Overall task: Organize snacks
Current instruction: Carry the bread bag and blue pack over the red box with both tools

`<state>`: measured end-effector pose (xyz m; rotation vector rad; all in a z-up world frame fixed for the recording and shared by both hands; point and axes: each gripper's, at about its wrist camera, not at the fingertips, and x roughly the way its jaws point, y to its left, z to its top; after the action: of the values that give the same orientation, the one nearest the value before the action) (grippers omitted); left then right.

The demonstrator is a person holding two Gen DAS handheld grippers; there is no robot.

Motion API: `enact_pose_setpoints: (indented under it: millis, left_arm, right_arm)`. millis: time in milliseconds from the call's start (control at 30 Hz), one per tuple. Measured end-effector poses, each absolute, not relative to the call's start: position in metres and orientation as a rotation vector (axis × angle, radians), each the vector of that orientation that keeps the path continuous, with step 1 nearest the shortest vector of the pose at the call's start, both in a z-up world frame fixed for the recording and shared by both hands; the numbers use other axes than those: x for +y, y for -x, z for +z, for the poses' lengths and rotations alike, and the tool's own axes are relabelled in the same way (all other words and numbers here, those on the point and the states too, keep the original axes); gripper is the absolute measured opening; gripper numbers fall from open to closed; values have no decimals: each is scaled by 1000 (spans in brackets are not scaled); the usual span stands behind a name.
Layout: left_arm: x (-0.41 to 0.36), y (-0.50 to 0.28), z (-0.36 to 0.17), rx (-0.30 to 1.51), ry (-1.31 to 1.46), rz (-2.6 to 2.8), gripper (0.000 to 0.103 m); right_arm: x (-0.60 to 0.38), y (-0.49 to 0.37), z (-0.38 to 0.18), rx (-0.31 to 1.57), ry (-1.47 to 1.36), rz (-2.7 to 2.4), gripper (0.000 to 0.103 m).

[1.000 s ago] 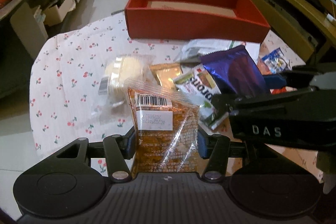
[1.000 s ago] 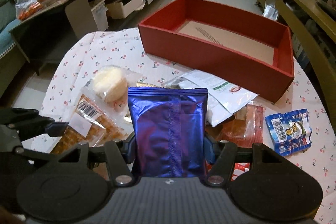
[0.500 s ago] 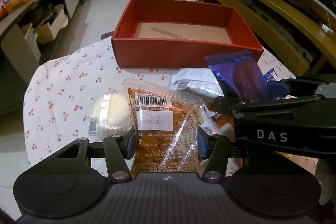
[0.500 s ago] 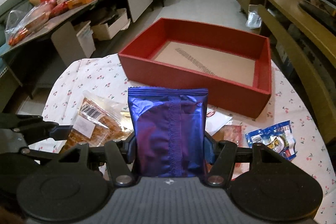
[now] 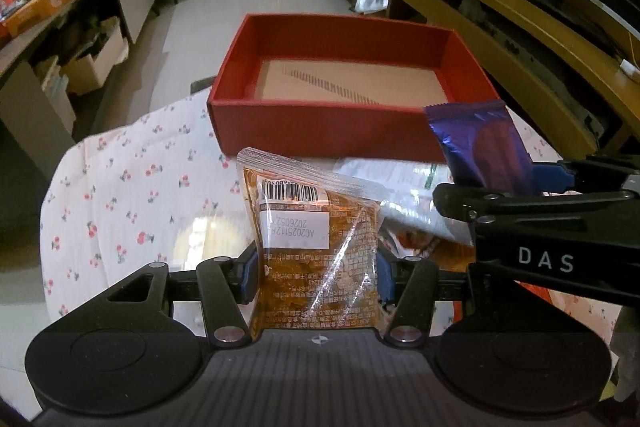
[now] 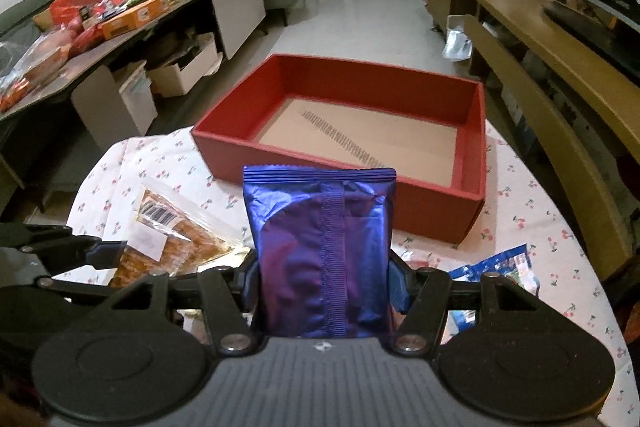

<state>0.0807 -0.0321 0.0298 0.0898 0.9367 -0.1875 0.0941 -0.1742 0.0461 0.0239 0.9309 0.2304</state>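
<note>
Left gripper [image 5: 316, 281] clamped on an orange snack pack [image 5: 314, 255] with clear film, white label and barcode facing the lens, blue pads pressed against both sides, pack standing upright between them and lifted clear of the cherry-print tablecloth [image 5: 120, 187]. Straight ahead of those fingers, beyond the pack's top edge, an open red box [image 5: 320, 125] with a bare cardboard floor, nothing inside. Just to the right and slightly ahead, the right gripper [image 6: 324, 281] closed on a purple foil packet [image 6: 322, 255], seam side toward its own lens, upright, squeezed at both flanks. From the right wrist view, the same red box directly ahead past the packet's crimped top, near wall close to it. Below and between the two tools, a white-and-green wrapper [image 5: 400, 183] flat on the cloth, partly hidden. Right of the right gripper, a blue snack bag [image 6: 504, 267] lying on the cloth, near the box's corner but apart from it. Both held snacks outside the box, short of its near wall.
</note>
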Motion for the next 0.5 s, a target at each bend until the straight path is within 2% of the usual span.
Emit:
enact_pose_setpoints:
  millis: [500]
  left_arm:
    - [-43, -136, 49, 856, -92, -166, 61]
  right_arm:
    - [-193, -132, 53, 897, -43, 155, 65]
